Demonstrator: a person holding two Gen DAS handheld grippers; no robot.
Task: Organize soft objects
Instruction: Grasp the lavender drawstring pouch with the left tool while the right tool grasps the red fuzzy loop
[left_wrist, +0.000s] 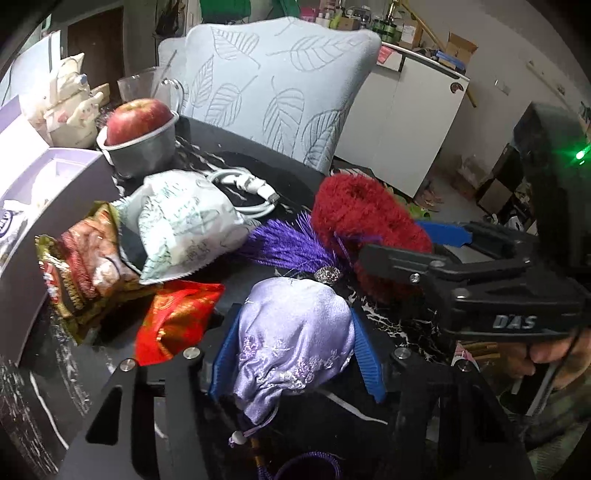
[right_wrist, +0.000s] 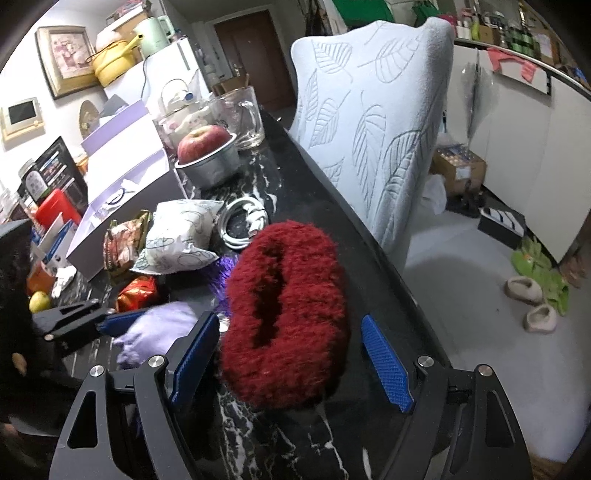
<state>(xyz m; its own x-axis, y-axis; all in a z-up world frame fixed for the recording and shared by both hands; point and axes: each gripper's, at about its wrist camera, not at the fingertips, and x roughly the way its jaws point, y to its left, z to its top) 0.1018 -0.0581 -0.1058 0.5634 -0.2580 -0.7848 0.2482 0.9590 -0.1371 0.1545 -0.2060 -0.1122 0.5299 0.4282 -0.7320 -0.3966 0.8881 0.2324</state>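
Left claw (left_wrist: 295, 354) around half-hidden lilac pouch (left_wrist: 291, 343)

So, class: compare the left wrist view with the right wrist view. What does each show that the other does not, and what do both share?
Only the left wrist view shows the left gripper shut on the embroidered lilac satin pouch, plus the pouch's silver clasp.

Only the right wrist view shows the open right gripper straddling the fluffy dark red knitted slipper, a framed picture and grey slippers on the floor.

Both show the red apple in a metal bowl, the coiled white cable and the leaf-patterned pale blue chair cover.
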